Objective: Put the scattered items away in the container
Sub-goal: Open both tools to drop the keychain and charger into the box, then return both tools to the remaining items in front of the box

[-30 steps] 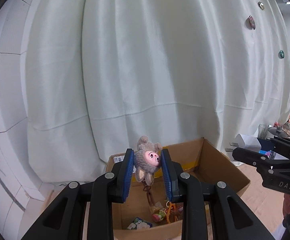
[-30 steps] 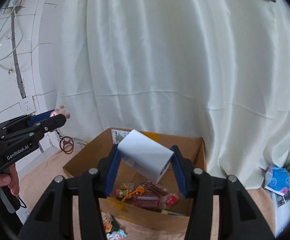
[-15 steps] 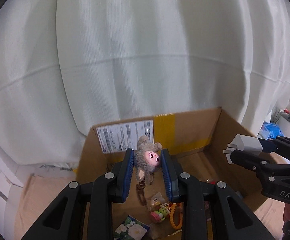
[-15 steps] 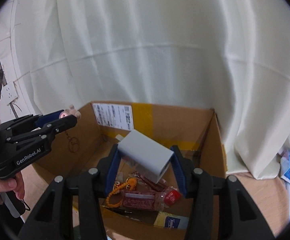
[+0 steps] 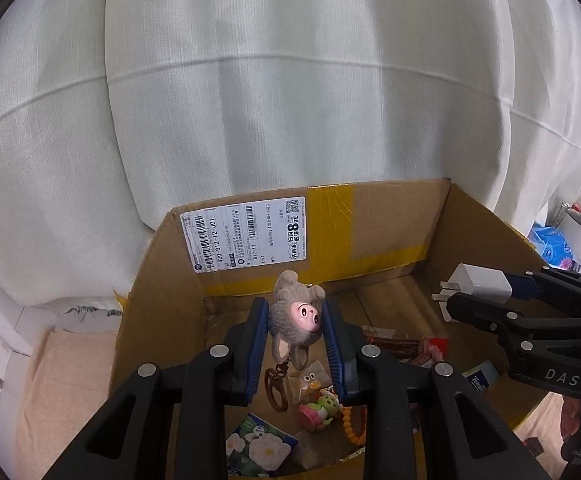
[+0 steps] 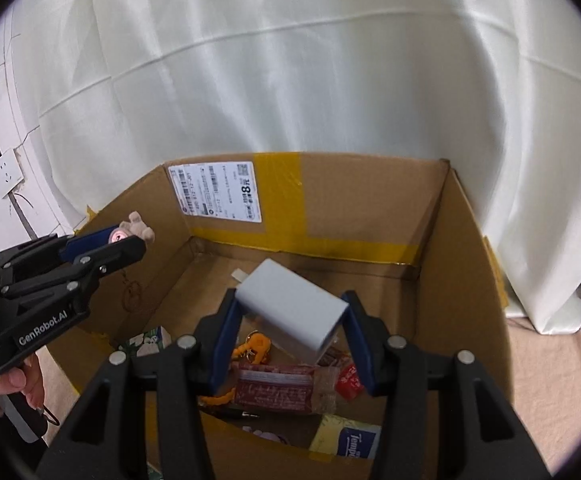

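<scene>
An open cardboard box [image 5: 374,236] [image 6: 462,248] stands against the white curtain. My left gripper [image 5: 295,322] is shut on a grey plush monkey keychain [image 5: 296,316], held above the box's left part; its brown ring [image 5: 276,388] dangles below. It also shows in the right wrist view [image 6: 128,236]. My right gripper [image 6: 290,320] is shut on a white charger block [image 6: 292,312], held over the box's middle. The charger also shows in the left wrist view [image 5: 476,282], with its prongs pointing left.
In the box lie a red snack packet [image 6: 286,388], an orange bead chain [image 6: 252,346], a green-pink toy figure [image 5: 320,406], a flowered packet [image 5: 260,446] and a Tempo tissue pack [image 6: 348,442]. Blue packets [image 5: 550,248] lie right of the box. A wall socket [image 6: 6,170] is at left.
Both grippers have moved forward and down over the open box, each still holding its item. The box interior now fills more of both views.
</scene>
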### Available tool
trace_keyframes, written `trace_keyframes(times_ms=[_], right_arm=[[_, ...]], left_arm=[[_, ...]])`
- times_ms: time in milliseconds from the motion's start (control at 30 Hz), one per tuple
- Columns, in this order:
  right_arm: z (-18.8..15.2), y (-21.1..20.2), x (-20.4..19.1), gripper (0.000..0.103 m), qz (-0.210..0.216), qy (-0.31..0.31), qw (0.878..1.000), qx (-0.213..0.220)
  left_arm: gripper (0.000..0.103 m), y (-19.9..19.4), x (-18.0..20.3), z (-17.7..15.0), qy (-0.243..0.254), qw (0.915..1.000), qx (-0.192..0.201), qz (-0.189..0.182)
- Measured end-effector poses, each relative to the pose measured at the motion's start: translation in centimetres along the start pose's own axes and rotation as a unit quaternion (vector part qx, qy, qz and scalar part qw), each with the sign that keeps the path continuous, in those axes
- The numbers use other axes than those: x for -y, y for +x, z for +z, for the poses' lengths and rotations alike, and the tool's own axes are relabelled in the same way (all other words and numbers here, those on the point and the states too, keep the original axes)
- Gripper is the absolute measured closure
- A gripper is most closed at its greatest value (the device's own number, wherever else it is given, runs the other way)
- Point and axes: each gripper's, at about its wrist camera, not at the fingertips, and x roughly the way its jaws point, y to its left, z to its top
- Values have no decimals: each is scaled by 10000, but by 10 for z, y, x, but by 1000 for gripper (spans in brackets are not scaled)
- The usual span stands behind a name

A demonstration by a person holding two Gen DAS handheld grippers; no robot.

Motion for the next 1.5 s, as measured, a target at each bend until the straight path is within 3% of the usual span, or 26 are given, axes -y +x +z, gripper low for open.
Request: trace_keyframes(times_ms=[100, 200, 267, 333, 367, 400, 467, 633, 733, 1000, 1267, 1500], right_arm=[[2, 2, -1, 47, -20, -19, 10000, -68], [2, -1, -1, 39, -68, -14, 10000, -28], [3, -8, 0, 20, -122, 43, 9999, 89], [4, -15, 0, 12, -84, 93, 9998, 143], [4, -18, 0, 8, -85, 117, 9998, 167], [4, -22, 0, 6, -115, 132, 9996, 199], [4, -28, -1, 0, -131, 132, 9995, 247], [3, -36, -5, 0, -355, 60, 9986, 399], [2, -48, -7, 0, -284, 84, 9978, 587], [-3, -112, -28, 0, -203, -37, 9932, 1143], [-31, -147, -55, 0, -267, -342, 9928, 1118], [-66, -153, -59, 0, -222, -274, 9944, 1000]], left_arm=[[74, 0, -3, 2, -149, 9999, -45, -68], [74, -1, -3, 3, -163, 9998, -79, -38], [71, -5, -5, 3, -322, 9991, -111, -266], [41, -9, -3, 2, -250, 9992, -174, -273], [4, -10, 0, 2, -169, 9996, -181, -166], [0, -12, 2, 1, -86, 9998, -190, -1], [0, -20, 3, -1, -95, 9999, -23, 92], [0, -31, 0, -2, -236, 9997, 0, 118], [0, -40, -1, -5, -234, 9996, -34, 156], [0, -98, 2, -17, -284, 9991, 256, 205], [0, -138, 2, -53, -451, 9982, 313, 237], [0, -138, 4, -93, -453, 9984, 79, 326]])
